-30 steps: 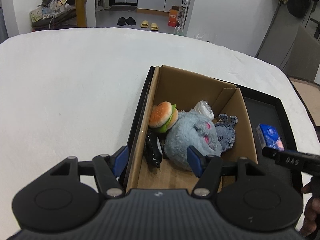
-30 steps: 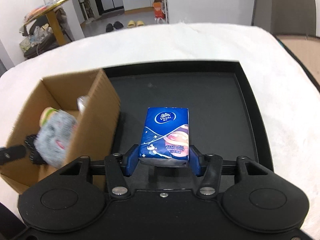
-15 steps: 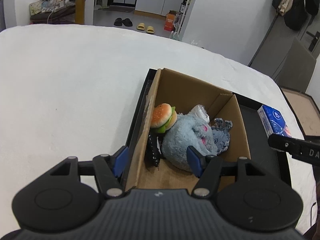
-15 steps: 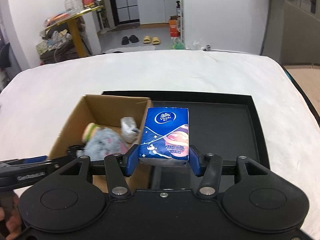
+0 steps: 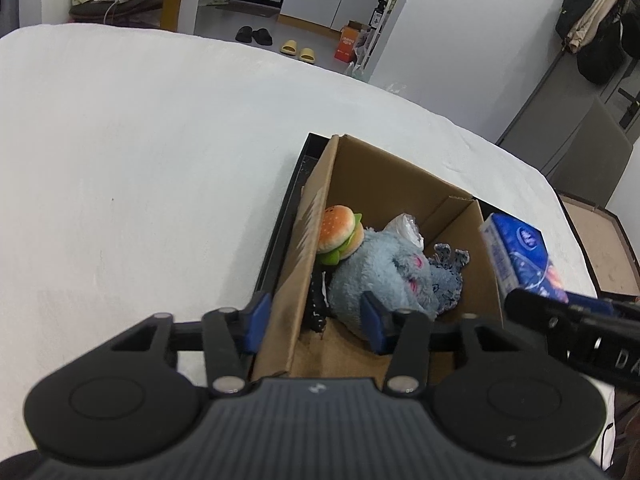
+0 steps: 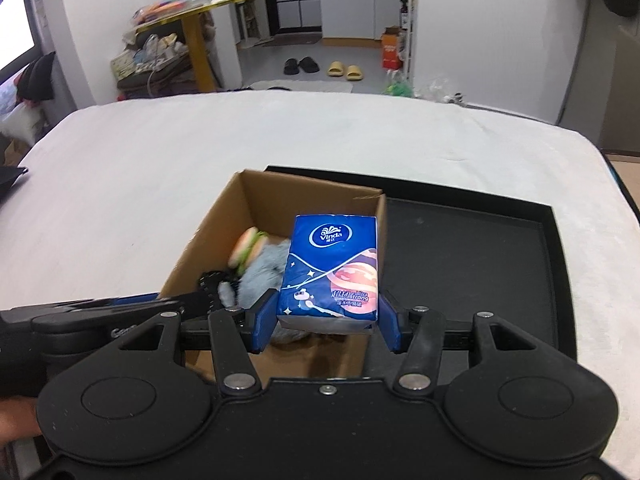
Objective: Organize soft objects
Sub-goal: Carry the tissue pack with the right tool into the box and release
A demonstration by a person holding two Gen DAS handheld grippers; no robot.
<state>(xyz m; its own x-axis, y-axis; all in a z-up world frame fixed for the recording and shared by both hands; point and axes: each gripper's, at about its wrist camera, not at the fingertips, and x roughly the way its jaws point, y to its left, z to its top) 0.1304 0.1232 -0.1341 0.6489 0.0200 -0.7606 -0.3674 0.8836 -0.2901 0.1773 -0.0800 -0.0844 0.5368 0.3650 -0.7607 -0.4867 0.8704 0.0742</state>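
It was a lived-in home. Beyond the white-covered desk (image 6: 160, 168), black slippers (image 6: 302, 65) and yellow slippers (image 6: 345, 71) lay on the floor by a doorway to a room with white cabinets (image 6: 348, 4). At far left a yellow-legged side table (image 6: 196, 20) was heaped with household clutter, with more piled beneath it. In the left wrist view, coats and bags (image 5: 600, 36) hung at far right.

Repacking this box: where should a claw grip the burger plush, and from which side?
Probably from above, through the open top of the cardboard box. The burger plush stands on edge against the box's left wall, so pinch across its round rim, with the claw lined up along that wall.
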